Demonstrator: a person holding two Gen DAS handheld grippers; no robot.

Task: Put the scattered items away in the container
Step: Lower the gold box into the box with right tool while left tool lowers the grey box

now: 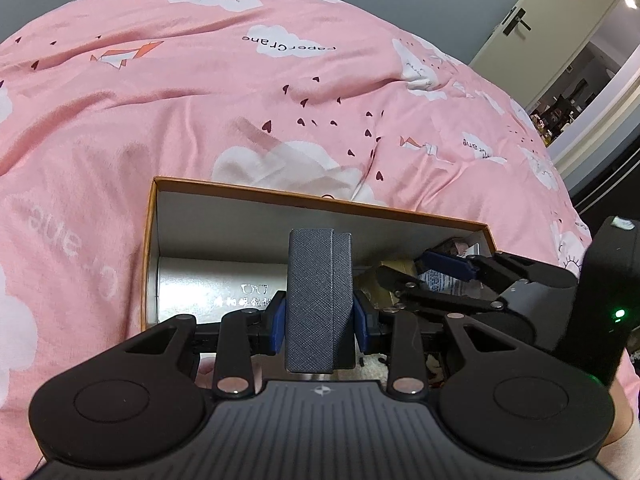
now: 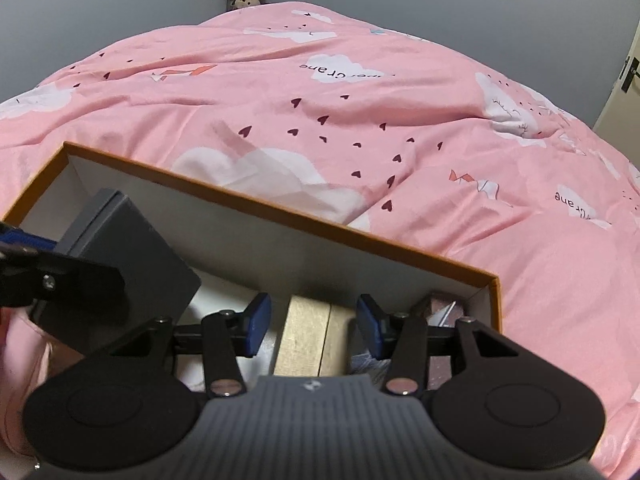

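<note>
Left wrist view only: silver tube [image 1: 216, 292] lying flat in the box [image 1: 320, 204], long axis 9-to-3, printed side up, plus the door [image 1: 552, 28] at 2 o'clock. Right wrist view only: tan block [image 2: 304, 336] in the box, long axis 12-to-6, between the pads without touching. Left claw [image 1: 320, 320] pinching grey case [image 1: 316, 300] over the box, case standing on end, long axis 12-to-6, top end toward the far wall. Right claw [image 2: 314, 324] spread, nothing gripped, at 3 o'clock of the case. Box sits on pink bed cover [image 1: 200, 100].
</note>
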